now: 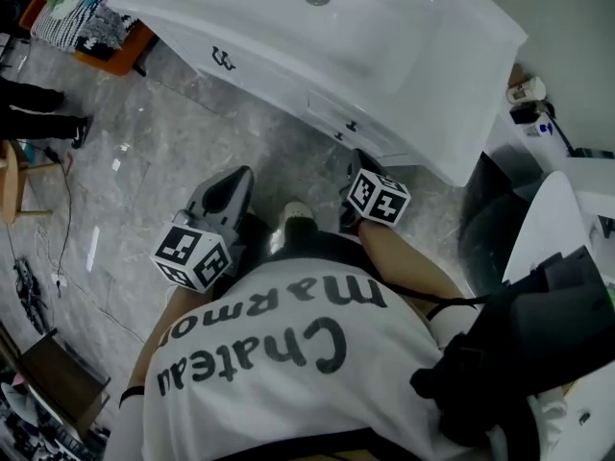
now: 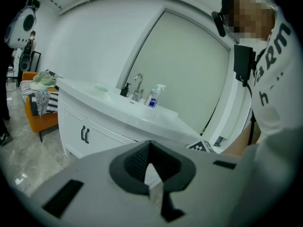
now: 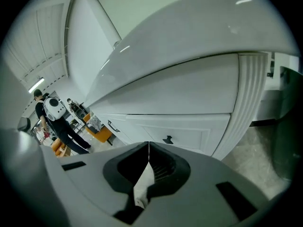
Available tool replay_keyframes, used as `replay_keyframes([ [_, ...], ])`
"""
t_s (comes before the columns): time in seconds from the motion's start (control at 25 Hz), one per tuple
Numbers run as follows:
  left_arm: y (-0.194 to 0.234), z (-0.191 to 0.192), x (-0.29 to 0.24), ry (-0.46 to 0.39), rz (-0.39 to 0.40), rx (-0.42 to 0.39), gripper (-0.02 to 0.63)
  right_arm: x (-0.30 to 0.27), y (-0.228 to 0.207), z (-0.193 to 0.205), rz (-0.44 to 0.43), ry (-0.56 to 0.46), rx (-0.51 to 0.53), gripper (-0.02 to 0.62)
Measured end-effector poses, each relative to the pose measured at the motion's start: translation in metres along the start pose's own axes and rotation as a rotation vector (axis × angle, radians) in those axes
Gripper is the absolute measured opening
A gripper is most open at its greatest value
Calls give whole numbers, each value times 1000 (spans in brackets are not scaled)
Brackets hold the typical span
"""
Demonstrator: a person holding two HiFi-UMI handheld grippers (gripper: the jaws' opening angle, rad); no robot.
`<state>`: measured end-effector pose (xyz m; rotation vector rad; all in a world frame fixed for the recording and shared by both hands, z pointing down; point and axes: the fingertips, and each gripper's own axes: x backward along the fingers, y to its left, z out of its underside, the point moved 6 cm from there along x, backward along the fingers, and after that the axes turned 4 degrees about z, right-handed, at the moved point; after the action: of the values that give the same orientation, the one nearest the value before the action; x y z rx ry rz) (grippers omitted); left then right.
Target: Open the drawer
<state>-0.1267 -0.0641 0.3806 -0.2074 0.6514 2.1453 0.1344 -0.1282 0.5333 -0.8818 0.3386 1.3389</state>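
Observation:
A white vanity cabinet (image 1: pixel 288 65) stands ahead of me, and its drawer (image 3: pixel 189 131) carries a small dark knob (image 3: pixel 167 139), also visible as the knob (image 1: pixel 351 125) in the head view. My right gripper (image 3: pixel 148 148) is shut and empty, pointing at the drawer front just short of the knob and apart from it. In the head view the right gripper (image 1: pixel 357 158) hangs below the cabinet's right end. My left gripper (image 1: pixel 236 179) is lower left over the floor, away from the cabinet. In its own view the left gripper (image 2: pixel 150 143) has its jaw tips together with nothing between them.
Two dark door handles (image 1: pixel 223 60) sit left of the drawer. A faucet (image 2: pixel 137 86) and spray bottle (image 2: pixel 152 98) stand on the counter. An orange chair (image 1: pixel 91 27) with clothes is far left, a dark bin (image 1: pixel 490 224) at right. People stand in the background (image 3: pixel 52 112).

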Motion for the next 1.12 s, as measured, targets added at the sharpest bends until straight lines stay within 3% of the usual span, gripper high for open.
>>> replay_keyframes([
  [0.32,41,-4,-8,41,-11,25,9,-36,-2,4,80,35,36,15],
  [0.36,45,-5,-8,49,-7,24,9,-40,-2,4,90,41,38,35],
  [0.44,55,-7,-7,67,-6,21,9,-50,-4,6,110,57,30,142],
  [0.76,88,-10,-6,160,-1,-2,9,-98,-14,3,215,82,-84,170],
  [1.12,115,-9,-3,221,-8,-29,9,-133,-27,12,347,130,-101,189],
])
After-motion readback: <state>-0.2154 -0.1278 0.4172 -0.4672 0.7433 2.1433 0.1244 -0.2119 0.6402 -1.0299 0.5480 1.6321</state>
